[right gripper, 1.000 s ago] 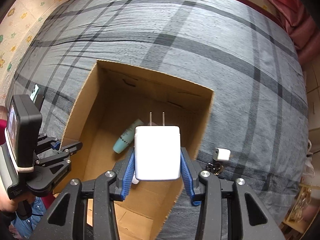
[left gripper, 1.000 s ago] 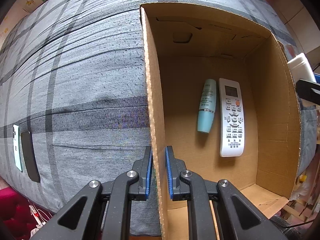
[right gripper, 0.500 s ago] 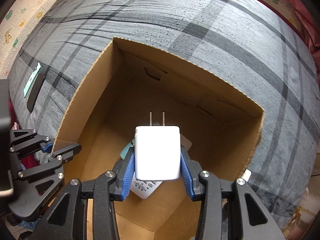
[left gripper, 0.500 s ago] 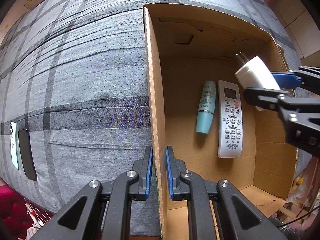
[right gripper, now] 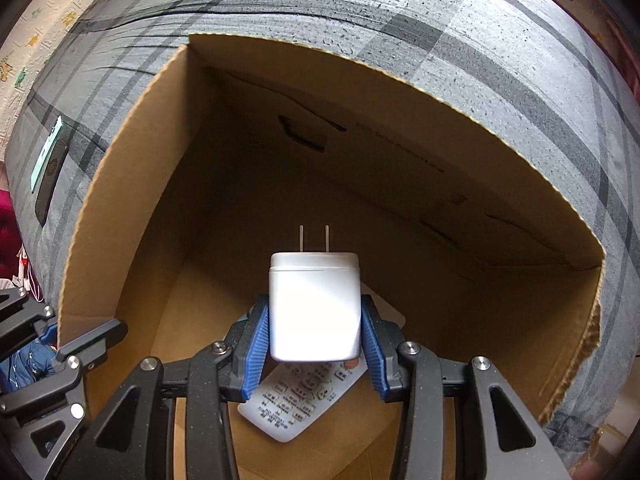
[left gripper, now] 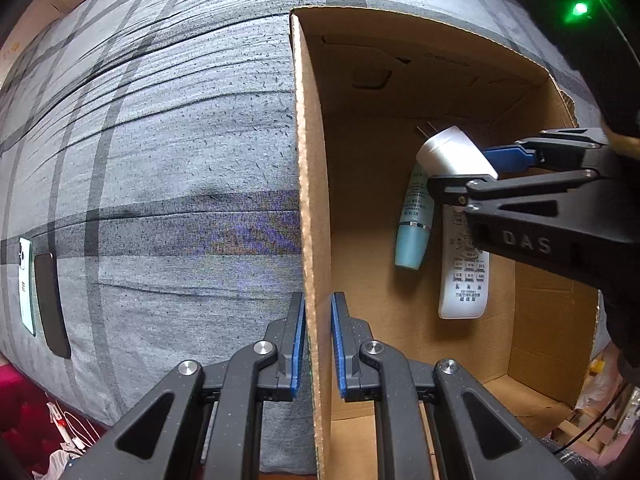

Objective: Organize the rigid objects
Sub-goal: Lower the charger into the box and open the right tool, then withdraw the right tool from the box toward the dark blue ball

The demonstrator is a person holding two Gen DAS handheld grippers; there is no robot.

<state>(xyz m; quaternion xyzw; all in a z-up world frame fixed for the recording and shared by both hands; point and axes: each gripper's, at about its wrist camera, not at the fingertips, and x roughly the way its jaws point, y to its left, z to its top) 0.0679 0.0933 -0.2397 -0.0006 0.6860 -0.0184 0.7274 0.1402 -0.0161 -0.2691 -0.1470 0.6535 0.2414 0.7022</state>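
An open cardboard box [left gripper: 312,168] [right gripper: 132,152] stands on a grey plaid bed. My left gripper [left gripper: 318,312] is shut on the box's left wall, one pad on each side. My right gripper [right gripper: 316,324] is shut on a white plug charger [right gripper: 314,304], prongs pointing forward, and holds it inside the box above the floor. The charger [left gripper: 452,152] also shows in the left wrist view. A teal tube [left gripper: 414,220] and a white remote control [left gripper: 464,280] [right gripper: 304,400] lie on the box floor below it.
Two phones, one mint-edged [left gripper: 25,284] and one dark [left gripper: 50,300], lie at the bed's left edge; they also show in the right wrist view [right gripper: 48,168]. The grey plaid bedcover [left gripper: 160,160] spreads around the box.
My right gripper has carried the charger further forward and down into the box, over the remote. My left gripper keeps its hold on the box wall.
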